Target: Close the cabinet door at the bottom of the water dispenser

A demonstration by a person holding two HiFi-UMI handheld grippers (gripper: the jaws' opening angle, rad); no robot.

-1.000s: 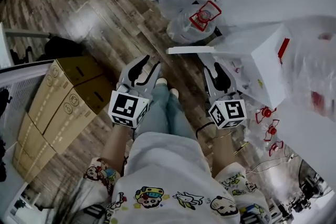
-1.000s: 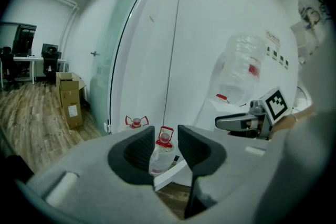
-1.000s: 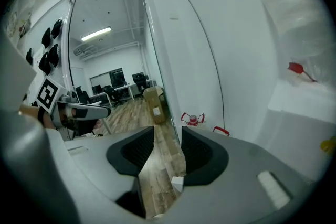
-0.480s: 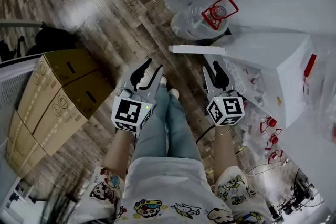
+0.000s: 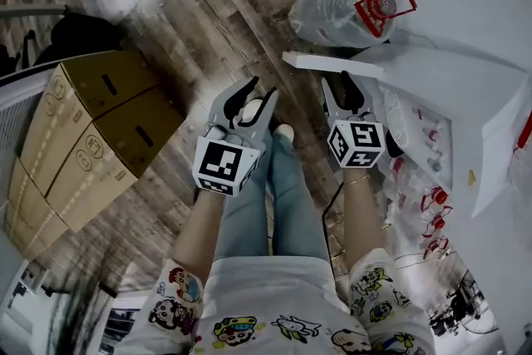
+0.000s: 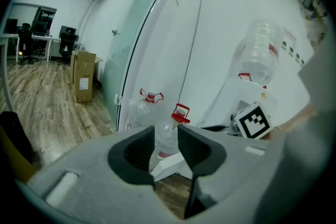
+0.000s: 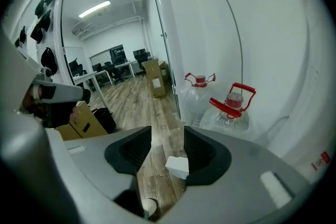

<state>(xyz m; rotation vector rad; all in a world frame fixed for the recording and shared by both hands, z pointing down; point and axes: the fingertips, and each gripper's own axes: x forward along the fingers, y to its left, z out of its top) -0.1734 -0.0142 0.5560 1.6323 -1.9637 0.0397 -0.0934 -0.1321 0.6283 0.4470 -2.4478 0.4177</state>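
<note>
Cabinet door: white, standing open at the foot of the water dispenser, just ahead of the right gripper. Right gripper: jaws spread, just been opening, nothing pinched, door edge showing beyond the gap. Left gripper: jaws spread, empty, over the wooden floor.

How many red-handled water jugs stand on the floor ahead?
2: the near jug and the far jug behind it, both by the white wall. Others may be hidden.

Right gripper above wood floor
Its jaws, just opening, stand apart; the cabinet door corner shows beyond their gap.
</note>
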